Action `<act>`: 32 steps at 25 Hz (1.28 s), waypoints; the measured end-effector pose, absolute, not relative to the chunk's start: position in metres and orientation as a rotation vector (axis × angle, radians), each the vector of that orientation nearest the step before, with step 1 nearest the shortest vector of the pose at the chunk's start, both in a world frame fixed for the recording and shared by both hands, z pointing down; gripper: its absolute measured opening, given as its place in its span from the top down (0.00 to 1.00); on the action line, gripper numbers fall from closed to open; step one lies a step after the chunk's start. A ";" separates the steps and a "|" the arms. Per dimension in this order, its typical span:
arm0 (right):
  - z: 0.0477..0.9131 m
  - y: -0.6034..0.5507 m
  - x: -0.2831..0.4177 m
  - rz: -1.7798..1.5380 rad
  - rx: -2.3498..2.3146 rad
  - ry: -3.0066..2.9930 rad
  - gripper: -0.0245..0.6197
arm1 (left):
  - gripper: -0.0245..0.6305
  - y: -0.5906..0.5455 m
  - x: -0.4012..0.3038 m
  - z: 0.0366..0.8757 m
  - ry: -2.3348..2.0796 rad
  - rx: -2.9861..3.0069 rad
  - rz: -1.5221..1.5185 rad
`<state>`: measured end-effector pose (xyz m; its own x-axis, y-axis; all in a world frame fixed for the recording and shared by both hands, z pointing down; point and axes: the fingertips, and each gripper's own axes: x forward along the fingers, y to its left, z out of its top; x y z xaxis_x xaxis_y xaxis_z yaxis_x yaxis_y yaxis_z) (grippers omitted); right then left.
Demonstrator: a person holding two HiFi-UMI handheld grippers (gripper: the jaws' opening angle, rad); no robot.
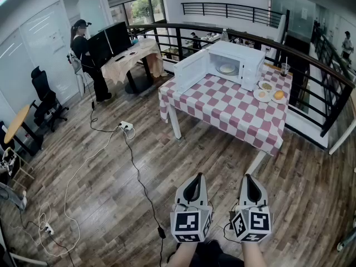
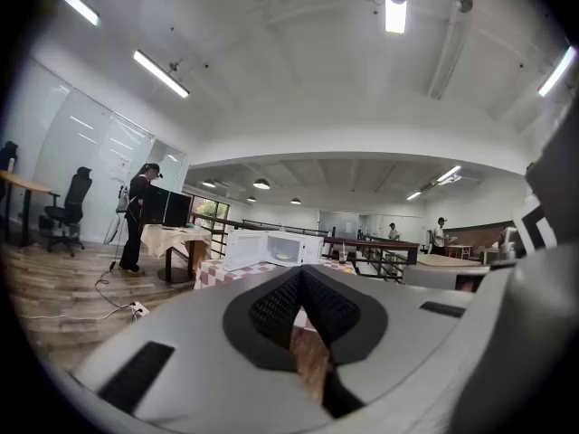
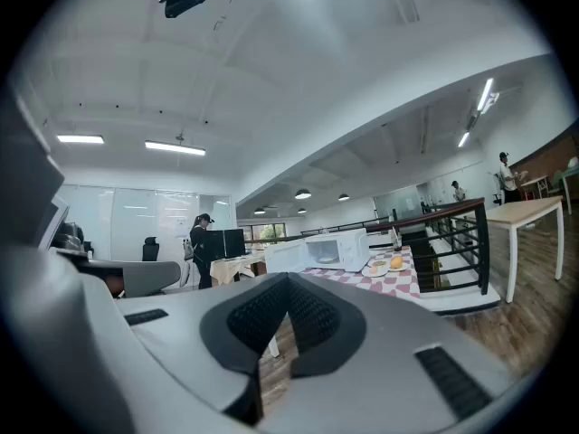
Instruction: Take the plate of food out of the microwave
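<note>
Open office, wood floor (image 1: 111,193), checkered table (image 1: 222,107) well ahead. Microwave (image 1: 245,60) at the table's far edge, door swung open, plate of food (image 1: 227,69) inside the cavity. Left gripper (image 1: 194,178) and right gripper (image 1: 248,178): jaws pressed together, nothing between them, well short of the table.

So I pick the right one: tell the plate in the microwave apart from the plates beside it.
The inside plate sits alone in the open microwave; the outside plates lie grouped on the checked tablecloth. The inside plate's contents look pale; one outside plate holds something orange-brown. All are round, pale and lying flat.
</note>
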<state>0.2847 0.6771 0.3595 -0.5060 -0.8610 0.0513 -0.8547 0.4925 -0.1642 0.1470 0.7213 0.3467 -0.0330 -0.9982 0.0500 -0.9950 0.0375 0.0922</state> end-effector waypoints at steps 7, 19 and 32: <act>0.361 0.672 0.289 -0.272 -1.558 2.675 0.96 | 0.95 0.719 0.145 0.347 -2.188 2.112 -0.043; 0.370 0.650 0.305 -0.318 -1.552 2.674 0.96 | 0.95 0.704 0.140 0.348 -2.214 2.094 -0.028; 0.390 0.619 0.320 -0.352 -1.564 2.700 0.96 | 0.95 0.689 0.125 0.361 -2.269 2.012 -0.018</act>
